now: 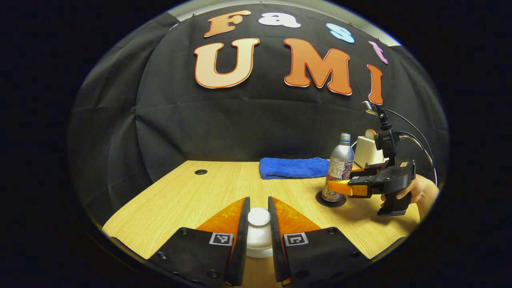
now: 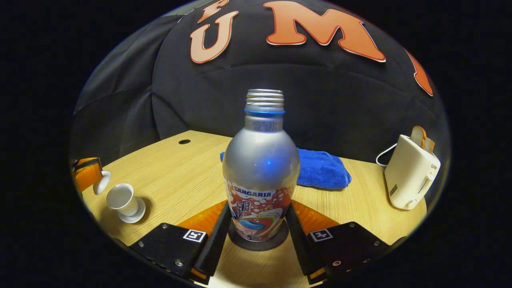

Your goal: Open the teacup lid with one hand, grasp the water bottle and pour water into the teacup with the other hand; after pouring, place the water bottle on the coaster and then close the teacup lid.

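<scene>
1. In the left gripper view, the left gripper [image 1: 259,224] at bottom centre has both fingers clamped on the white teacup lid [image 1: 259,218].
2. In the right gripper view, the right gripper [image 2: 258,224] at bottom centre has its fingers either side of the water bottle [image 2: 260,168]; contact cannot be told.
3. The bottle stands upright on the dark coaster [image 2: 258,242].
4. The uncovered teacup [image 2: 121,198] sits on its saucer [image 2: 134,214] at lower left.
5. A blue towel [image 2: 320,170] lies behind the bottle, with a toaster [image 2: 410,176] at right on the wooden table [image 2: 172,172].

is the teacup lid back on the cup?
No. In the right gripper view the teacup stands open on its saucer, and the lid is held off beside it.
</scene>
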A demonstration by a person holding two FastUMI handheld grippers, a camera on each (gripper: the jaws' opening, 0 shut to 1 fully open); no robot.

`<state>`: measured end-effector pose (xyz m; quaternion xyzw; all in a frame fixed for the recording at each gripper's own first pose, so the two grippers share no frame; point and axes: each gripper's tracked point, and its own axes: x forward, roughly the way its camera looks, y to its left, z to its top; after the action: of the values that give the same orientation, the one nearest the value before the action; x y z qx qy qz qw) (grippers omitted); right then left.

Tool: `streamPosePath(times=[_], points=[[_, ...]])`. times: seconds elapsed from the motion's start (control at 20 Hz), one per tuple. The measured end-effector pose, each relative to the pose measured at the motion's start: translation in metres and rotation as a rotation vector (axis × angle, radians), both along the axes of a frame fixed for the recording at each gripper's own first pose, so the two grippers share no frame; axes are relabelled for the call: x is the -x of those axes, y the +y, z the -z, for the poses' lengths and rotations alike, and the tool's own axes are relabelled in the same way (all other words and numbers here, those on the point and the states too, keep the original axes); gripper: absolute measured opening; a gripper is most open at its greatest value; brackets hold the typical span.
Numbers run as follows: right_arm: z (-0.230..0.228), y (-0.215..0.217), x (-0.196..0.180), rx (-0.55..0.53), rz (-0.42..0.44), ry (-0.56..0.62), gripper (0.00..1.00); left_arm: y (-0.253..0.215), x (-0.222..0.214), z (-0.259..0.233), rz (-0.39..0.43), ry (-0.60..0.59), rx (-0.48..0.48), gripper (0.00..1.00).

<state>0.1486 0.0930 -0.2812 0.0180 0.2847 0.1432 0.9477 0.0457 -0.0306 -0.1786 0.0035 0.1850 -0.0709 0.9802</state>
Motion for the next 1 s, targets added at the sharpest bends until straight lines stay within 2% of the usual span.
streamPosePath(times=[0.1, 0.15, 0.2, 0.3, 0.55, 0.7, 1.0], points=[[-0.001, 0.003, -0.003, 0.009, -0.001, -0.019, 0.79, 0.003, -0.002, 0.002, -0.007, 0.001, 0.001, 0.33], [-0.001, 0.003, -0.003, 0.007, 0.003, -0.023, 0.79, 0.003, -0.003, 0.004, -0.01, 0.006, 0.0, 0.28], [0.0, 0.002, -0.002, 0.01, 0.003, -0.024, 0.79, 0.006, -0.004, 0.007, -0.013, 0.006, 0.002, 0.32], [0.0, 0.001, -0.003, 0.017, 0.003, -0.029, 0.79, 0.006, -0.005, 0.01, -0.014, 0.013, 0.007, 0.32], [-0.005, -0.007, 0.003, 0.068, 0.003, -0.038, 0.84, -0.001, -0.012, 0.018, -0.001, 0.019, 0.011, 0.32], [-0.013, -0.014, 0.012, 0.071, 0.0, -0.057, 0.98, -0.003, -0.014, 0.03, 0.002, 0.037, 0.009, 0.32], [-0.036, -0.024, 0.039, 0.046, 0.003, -0.105, 0.99, -0.005, -0.015, 0.042, -0.006, 0.06, 0.006, 0.32]])
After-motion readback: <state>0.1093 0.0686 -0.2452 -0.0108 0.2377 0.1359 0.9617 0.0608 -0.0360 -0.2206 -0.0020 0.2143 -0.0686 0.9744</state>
